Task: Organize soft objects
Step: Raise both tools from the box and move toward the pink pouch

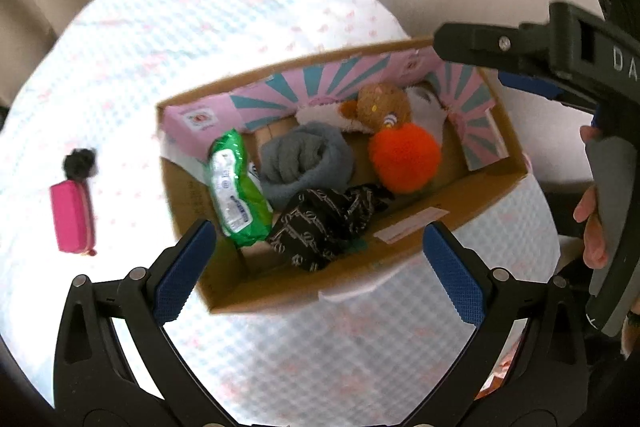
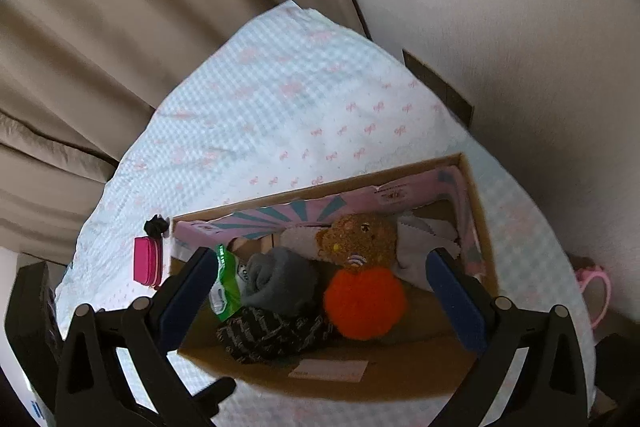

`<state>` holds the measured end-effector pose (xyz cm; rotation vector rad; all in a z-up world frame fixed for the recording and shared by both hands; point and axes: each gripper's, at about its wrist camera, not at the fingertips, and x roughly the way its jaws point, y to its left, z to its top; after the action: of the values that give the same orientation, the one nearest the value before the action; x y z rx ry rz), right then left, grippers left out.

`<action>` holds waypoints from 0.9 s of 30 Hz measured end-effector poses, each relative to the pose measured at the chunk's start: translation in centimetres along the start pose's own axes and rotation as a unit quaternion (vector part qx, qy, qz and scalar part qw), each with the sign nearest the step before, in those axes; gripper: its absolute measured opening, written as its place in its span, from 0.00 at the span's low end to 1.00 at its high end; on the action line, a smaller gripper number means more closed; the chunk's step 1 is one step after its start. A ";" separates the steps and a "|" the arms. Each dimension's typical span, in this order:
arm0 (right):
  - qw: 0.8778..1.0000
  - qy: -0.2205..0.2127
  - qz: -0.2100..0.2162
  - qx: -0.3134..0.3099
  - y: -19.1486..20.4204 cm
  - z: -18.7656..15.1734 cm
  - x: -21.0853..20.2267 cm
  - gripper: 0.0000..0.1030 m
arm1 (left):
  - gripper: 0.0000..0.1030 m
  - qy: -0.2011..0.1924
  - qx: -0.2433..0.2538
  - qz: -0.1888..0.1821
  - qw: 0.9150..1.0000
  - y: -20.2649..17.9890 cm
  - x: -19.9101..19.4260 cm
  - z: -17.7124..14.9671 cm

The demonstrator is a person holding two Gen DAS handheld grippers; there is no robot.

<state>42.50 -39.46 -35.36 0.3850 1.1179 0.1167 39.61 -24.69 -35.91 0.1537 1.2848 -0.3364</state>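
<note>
Left tongs (image 1: 316, 269): blue-padded, spread wide, empty, hovering above the near rim of the brown cardboard box (image 1: 360, 267). Right tongs (image 2: 326, 297): likewise spread and empty, over the same box.

Contents, near to far from the left tongs:
- Black patterned fabric bundle (image 1: 324, 223), at 12 o'clock, just beyond the fingertips. Judged light, limp, slippery; pinch a raised fold.
- Green plastic wipes packet (image 1: 236, 187), 11 o'clock, leaning on the left wall. Squashy, slick film; grip across its narrow middle.
- Grey rolled knit cloth (image 1: 304, 159), 12 o'clock, touching the packet and the bundle. Soft, compressible; take the roll's crown.
- Orange fluffy pom-pom ball (image 1: 404, 157), 1 o'clock. Very light; a shallow squeeze would do.
- Brown plush bear (image 1: 380, 103), farther at 1 o'clock, against the pink-and-teal striped lining.

Outside the box, on the pale checked cloth (image 1: 240, 27):
- Pink rectangular zip pouch (image 1: 72, 217), 9 o'clock, well apart.
- Black fuzzy scrunchie-like item (image 1: 80, 163), touching the pouch's far end.
</note>
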 end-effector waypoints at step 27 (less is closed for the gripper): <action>0.964 -0.205 -0.114 -0.128 15.5 -12.0 -25.2 1.00 | 1.00 -0.211 -0.028 0.070 0.974 3.0 -26.7 -11.9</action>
<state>22.27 -29.27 -12.81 0.0404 0.7180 -0.0224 23.25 -14.05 -13.94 0.1161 0.8558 -0.1962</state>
